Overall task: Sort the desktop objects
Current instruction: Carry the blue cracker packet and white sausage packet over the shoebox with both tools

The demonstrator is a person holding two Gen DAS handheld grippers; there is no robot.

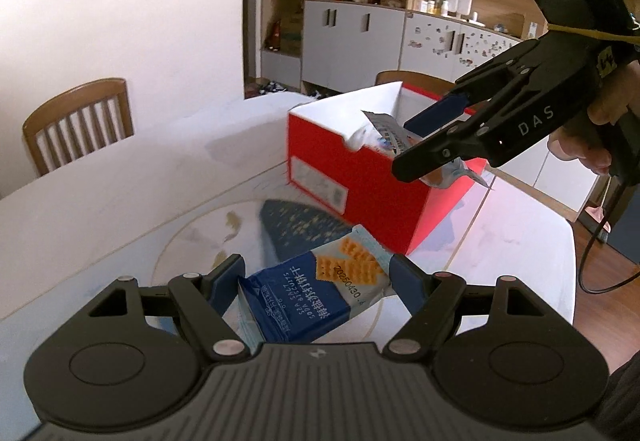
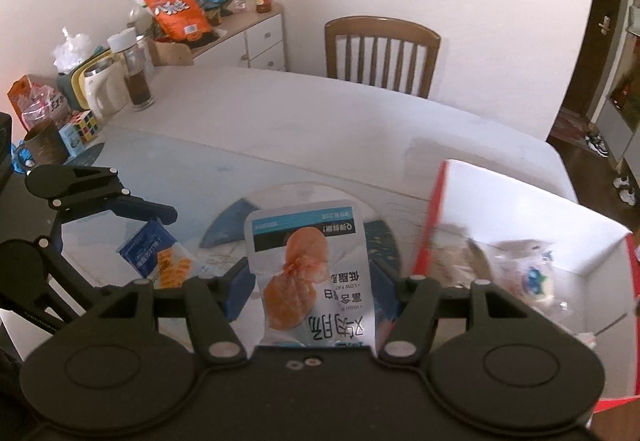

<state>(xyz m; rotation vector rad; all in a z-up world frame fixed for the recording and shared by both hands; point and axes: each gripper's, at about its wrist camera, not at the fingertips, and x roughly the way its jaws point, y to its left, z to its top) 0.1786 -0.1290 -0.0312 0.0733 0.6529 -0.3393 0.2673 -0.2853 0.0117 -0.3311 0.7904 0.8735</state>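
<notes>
A white dining table [image 2: 320, 113] is seen in a home, with wooden chairs at its far side, shelving behind, and clutter crowded at one corner. A red shoebox [image 1: 352, 177] with a white interior stands open on it.

The left gripper [image 1: 316, 281] is clamped on a blue soda-biscuit packet [image 1: 316, 293], whose long axis runs across the jaws and tilts up toward the box. The right gripper [image 2: 312, 281] is clenched on a pale chicken-breast pouch [image 2: 308, 273], held upright between its blue pads, the long axis pointing away along the fingers.

From the left wrist view, the right gripper [image 1: 424, 145] is seen at the box's near rim, its pouch [image 1: 390, 133] hanging partly over the opening. The box lies ahead and to the right of the left gripper, well apart. The right hand is judged the nearer to a drop; a short advance over the rim should bring the pouch clear above the interior, where another wrapped item [image 2: 524, 273] already lies.
</notes>
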